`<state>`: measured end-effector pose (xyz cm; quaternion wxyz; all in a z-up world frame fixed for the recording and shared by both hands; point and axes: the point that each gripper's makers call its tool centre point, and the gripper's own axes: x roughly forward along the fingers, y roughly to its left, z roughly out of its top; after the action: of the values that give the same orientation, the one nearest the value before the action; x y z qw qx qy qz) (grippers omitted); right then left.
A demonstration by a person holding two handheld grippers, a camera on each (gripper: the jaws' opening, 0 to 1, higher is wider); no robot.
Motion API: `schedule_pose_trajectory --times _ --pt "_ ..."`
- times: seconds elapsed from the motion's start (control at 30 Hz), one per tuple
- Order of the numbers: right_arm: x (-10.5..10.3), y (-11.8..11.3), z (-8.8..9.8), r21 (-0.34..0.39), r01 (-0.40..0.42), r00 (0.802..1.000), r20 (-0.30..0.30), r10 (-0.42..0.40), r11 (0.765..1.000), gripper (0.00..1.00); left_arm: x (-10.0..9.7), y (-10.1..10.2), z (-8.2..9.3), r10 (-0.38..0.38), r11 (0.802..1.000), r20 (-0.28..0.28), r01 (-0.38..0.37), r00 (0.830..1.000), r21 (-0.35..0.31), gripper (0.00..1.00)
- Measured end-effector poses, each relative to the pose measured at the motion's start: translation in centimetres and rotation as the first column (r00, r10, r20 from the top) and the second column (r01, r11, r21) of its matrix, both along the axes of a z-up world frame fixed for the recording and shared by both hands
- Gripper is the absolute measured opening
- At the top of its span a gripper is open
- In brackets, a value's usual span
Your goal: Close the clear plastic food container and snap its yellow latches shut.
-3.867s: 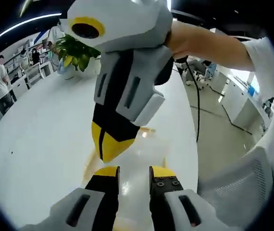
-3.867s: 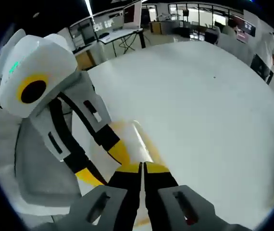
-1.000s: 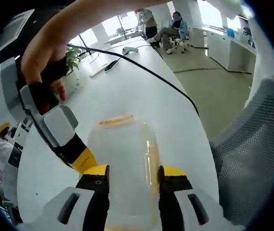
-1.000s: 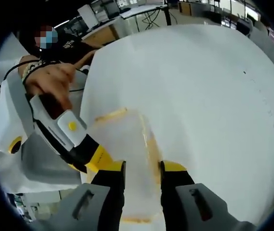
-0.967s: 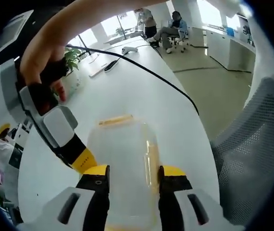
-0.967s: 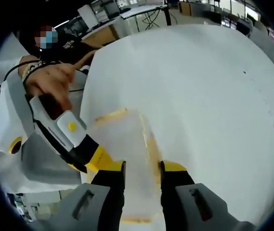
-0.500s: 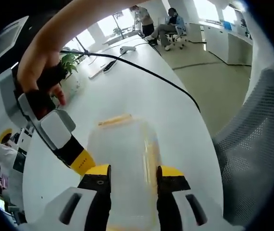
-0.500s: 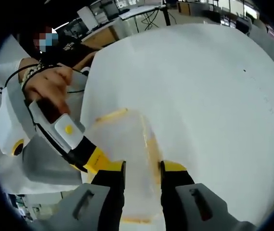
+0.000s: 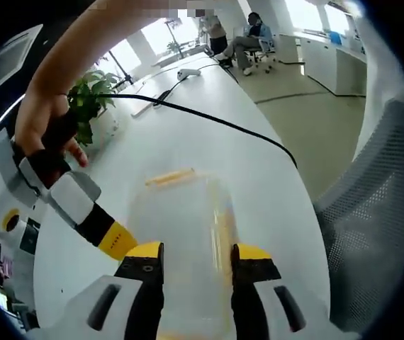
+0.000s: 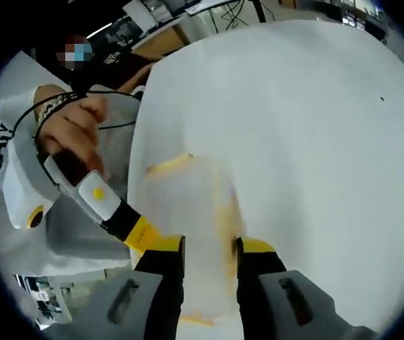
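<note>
— What takes up most of both views?

— The broad white surface (image 9: 209,134), with the clear plastic food container (image 9: 184,244) at lower centre, its near end cut off behind the jaws.

— And the grippers?

— The left gripper (image 9: 189,256) has yellow-tipped jaws spread either side of the container; the right gripper (image 10: 202,249) likewise. Contact is hard to judge.

— The latches?

— One yellow latch (image 10: 169,165) at the far end, another blurred along the right side.
</note>
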<state>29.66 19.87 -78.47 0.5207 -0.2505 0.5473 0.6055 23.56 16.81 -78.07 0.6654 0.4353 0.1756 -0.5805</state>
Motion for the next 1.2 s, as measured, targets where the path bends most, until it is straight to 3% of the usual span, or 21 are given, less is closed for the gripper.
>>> schedule_pose_trajectory --times 0.47,0.63,0.77,0.9,1.2 --pt "0.3 -0.1 -0.2 -0.089 -0.12 0.991 -0.064 0.114 0.989 0.19 0.1 0.0 0.0 -0.004 1.0 -0.009 0.004 1.0 -0.011 0.31" --pt "0.4 -0.2 -0.1 -0.079 -0.152 0.986 -0.083 0.145 0.985 0.16 0.0 -0.1 -0.1 -0.002 1.0 -0.014 0.002 1.0 -0.014 0.31" --pt "1.2 0.0 0.1 -0.068 -0.129 0.99 -0.074 0.124 0.989 0.17 0.0 0.0 0.1 -0.009 1.0 -0.017 0.009 1.0 -0.021 0.31" --pt "0.7 -0.3 -0.1 -0.055 -0.102 0.991 -0.087 0.097 0.993 0.18 0.0 -0.1 0.1 -0.009 1.0 -0.017 0.009 1.0 -0.017 0.32" --pt "-0.5 -0.6 0.2 -0.013 -0.078 0.997 0.003 0.078 0.997 0.2 0.0 -0.2 0.0 -0.006 1.0 -0.01 0.006 1.0 -0.018 0.32"
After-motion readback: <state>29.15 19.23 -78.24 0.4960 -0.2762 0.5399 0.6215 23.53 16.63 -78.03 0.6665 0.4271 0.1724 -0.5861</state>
